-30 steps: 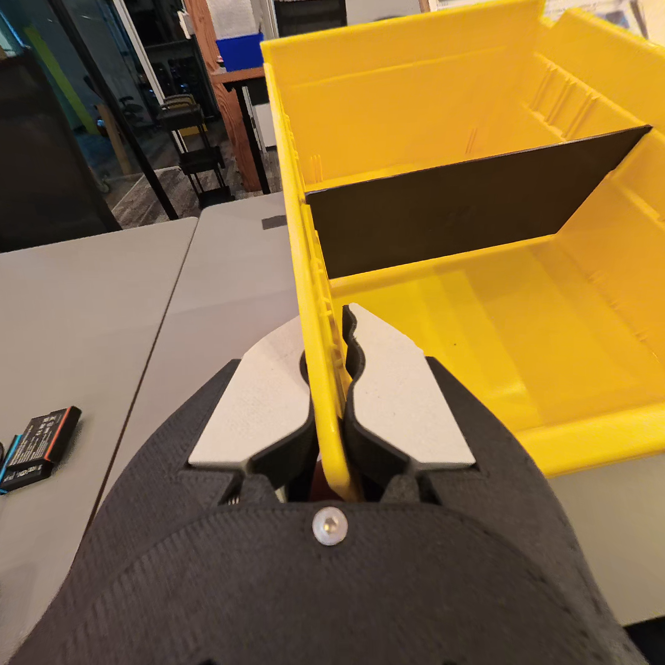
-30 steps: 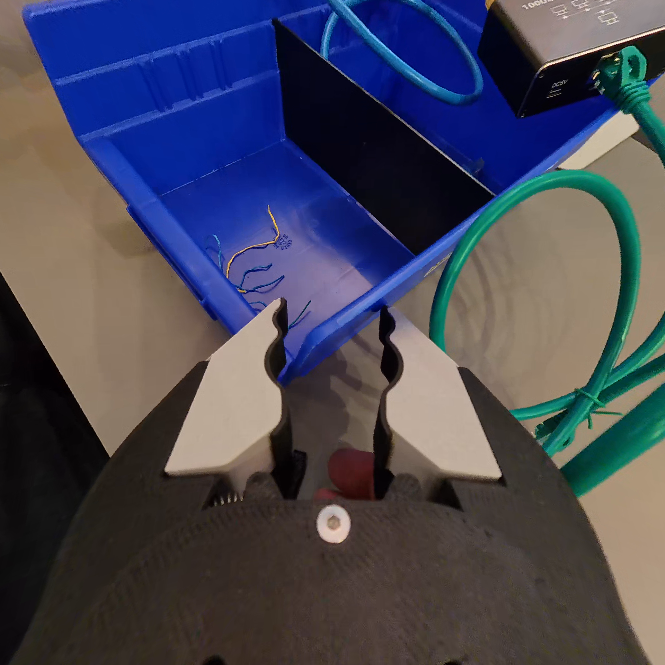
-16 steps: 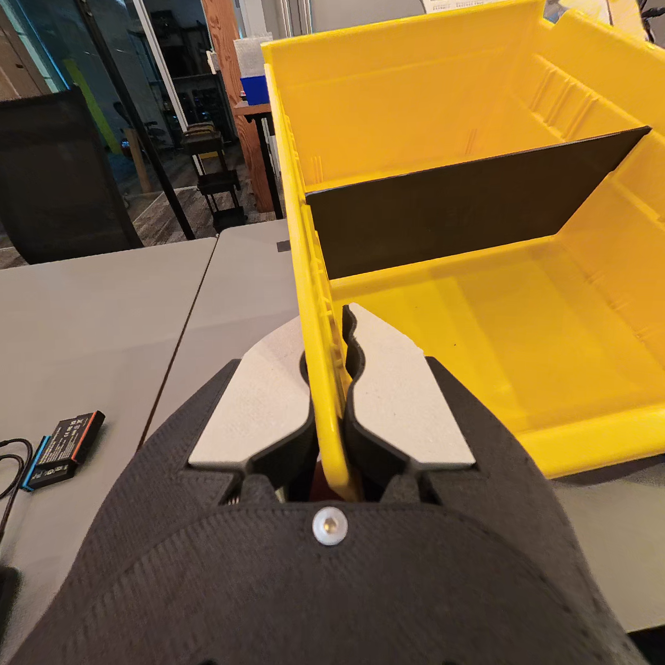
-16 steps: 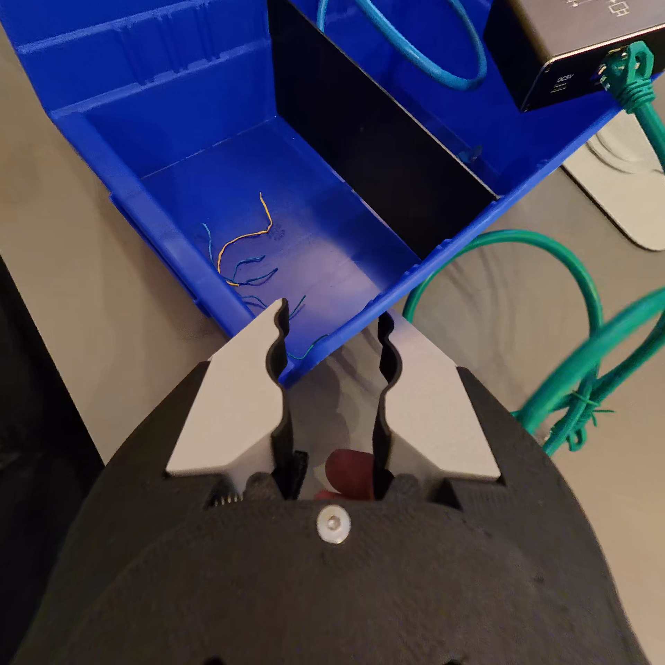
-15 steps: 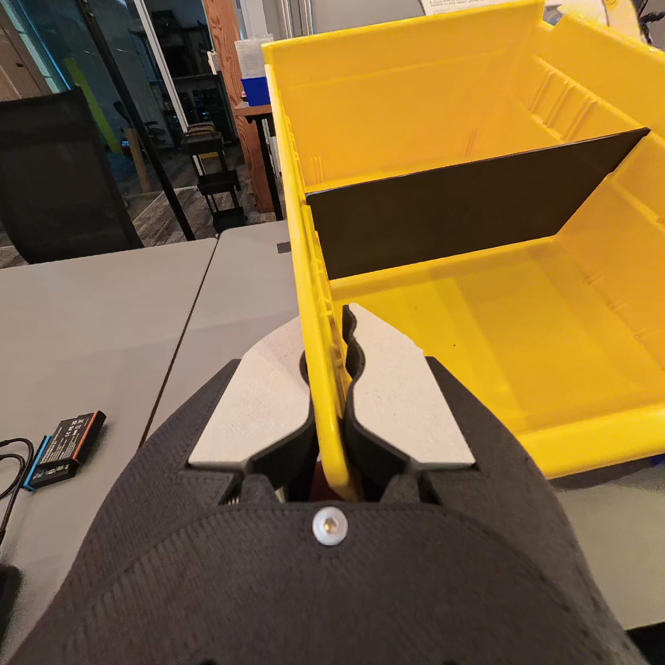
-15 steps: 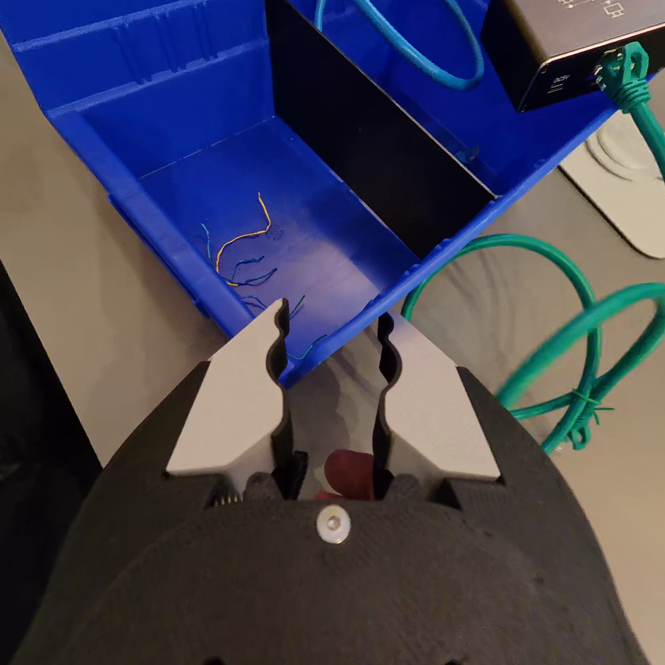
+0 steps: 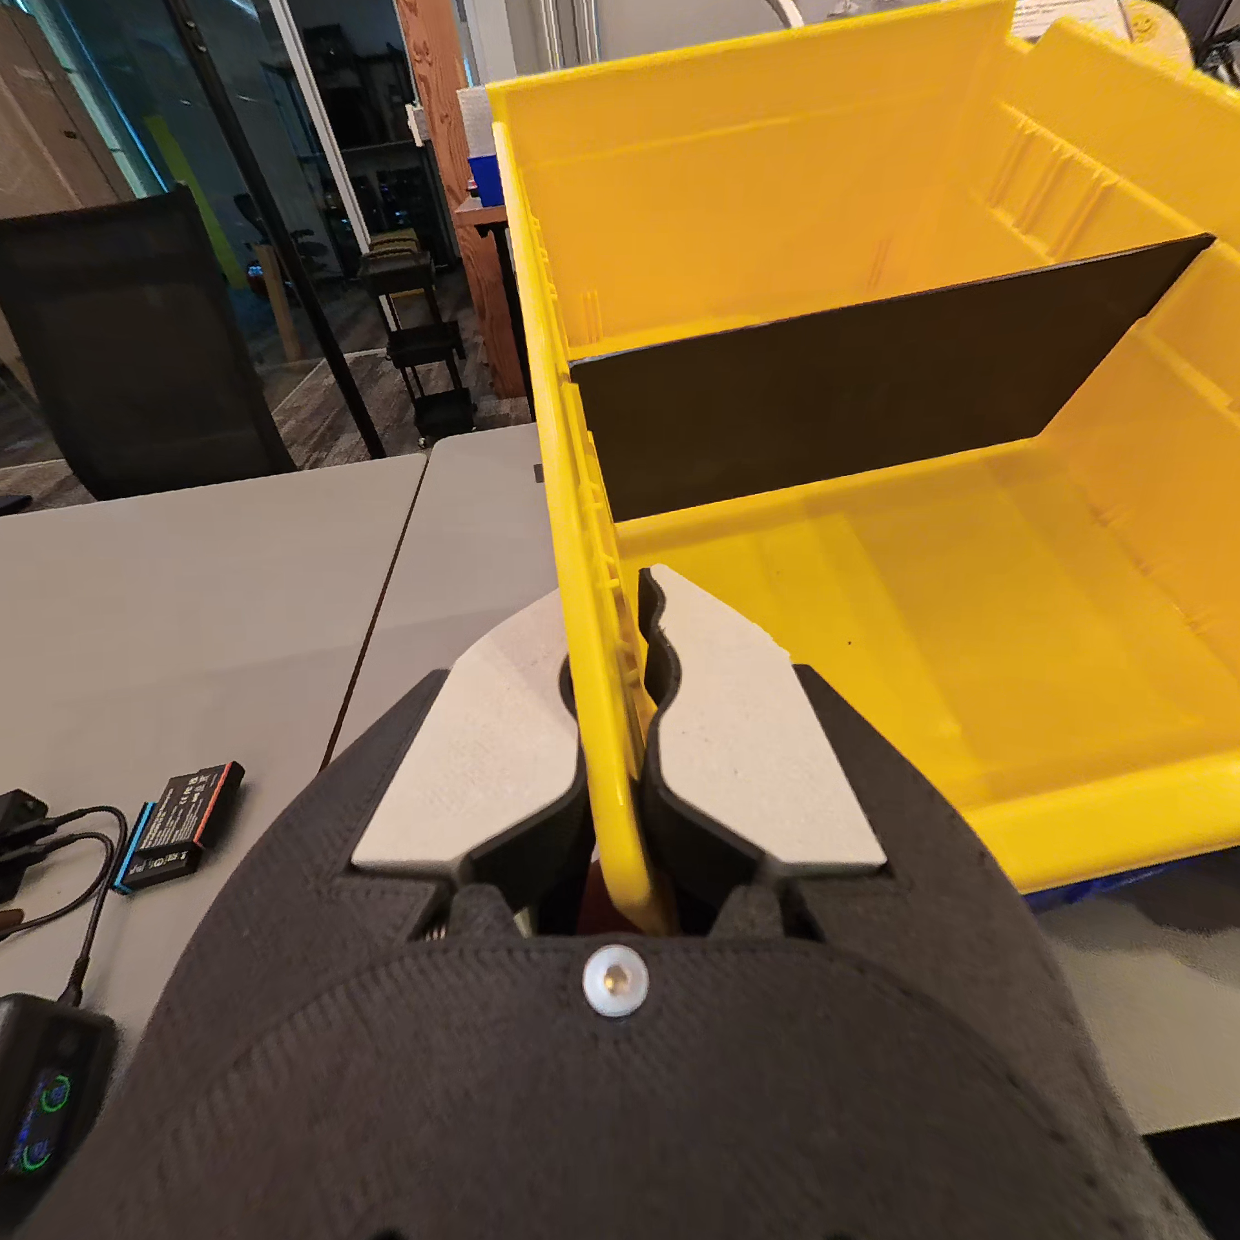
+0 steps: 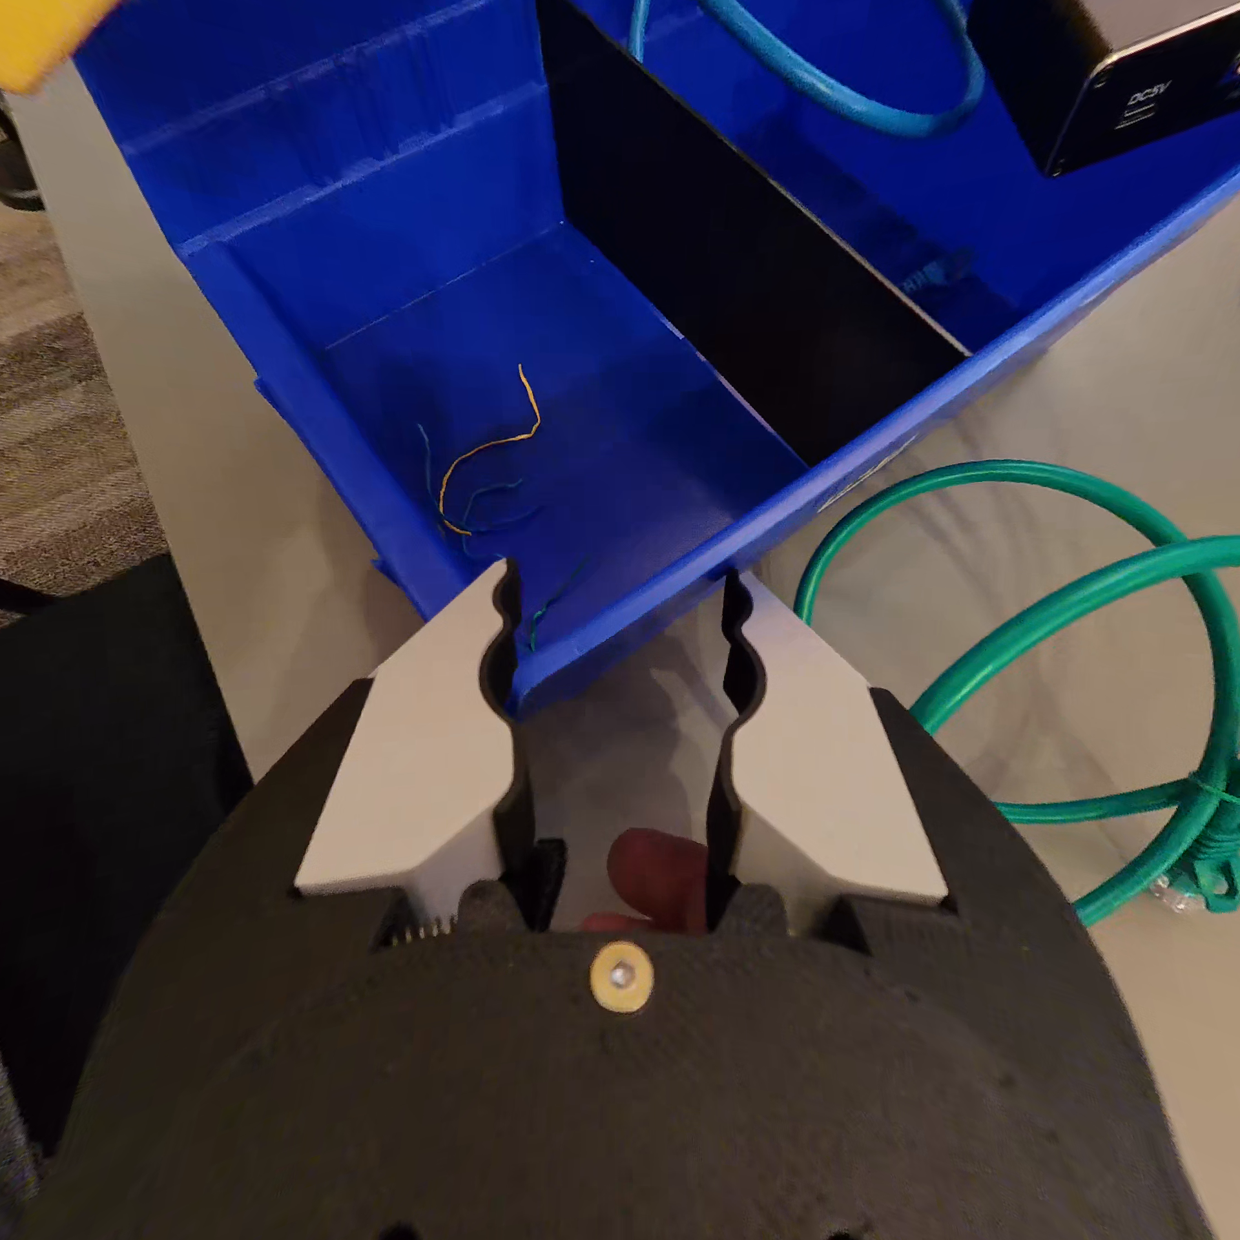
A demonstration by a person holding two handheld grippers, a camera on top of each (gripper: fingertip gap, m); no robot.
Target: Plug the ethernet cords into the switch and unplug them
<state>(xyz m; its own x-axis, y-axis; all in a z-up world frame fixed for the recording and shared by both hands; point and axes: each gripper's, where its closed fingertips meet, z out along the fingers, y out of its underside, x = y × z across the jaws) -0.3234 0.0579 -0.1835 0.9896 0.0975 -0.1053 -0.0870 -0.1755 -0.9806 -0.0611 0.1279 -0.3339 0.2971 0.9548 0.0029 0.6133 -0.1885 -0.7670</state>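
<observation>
Switch [image 8: 1134,80] sits in the far compartment of the blue bin [image 8: 671,604], behind the black divider [image 8: 738,221], next to a loop of blue cord [image 8: 872,100]. Its cord end is cut off by the frame edge now, so can't tell if green is plugged in. Green cord [image 8: 1047,590] lies coiled on the counter [image 8: 1006,416] just beside the bin, tie around the bundle, one plug loose at the near end. Near compartment holds only thin wire scraps [image 8: 483,463].

Right gripper [image 8: 617,584] hovers over the bin's near corner, fingers spread, holding nothing. My read: staged to go for a cord once the workspace is set.

Left gripper [image 7: 607,644] has fingers pinching the side wall of the yellow bin [image 7: 872,604]; the bin is empty, with its own dark divider. Likely being carried out of the way or repositioned.

Versus a second ago: yellow bin's corner now pokes into the right view's top left, and blue shows under its front edge, so it has moved toward the blue bin. Right gripper has shifted closer in; green cord's loop has shifted.
</observation>
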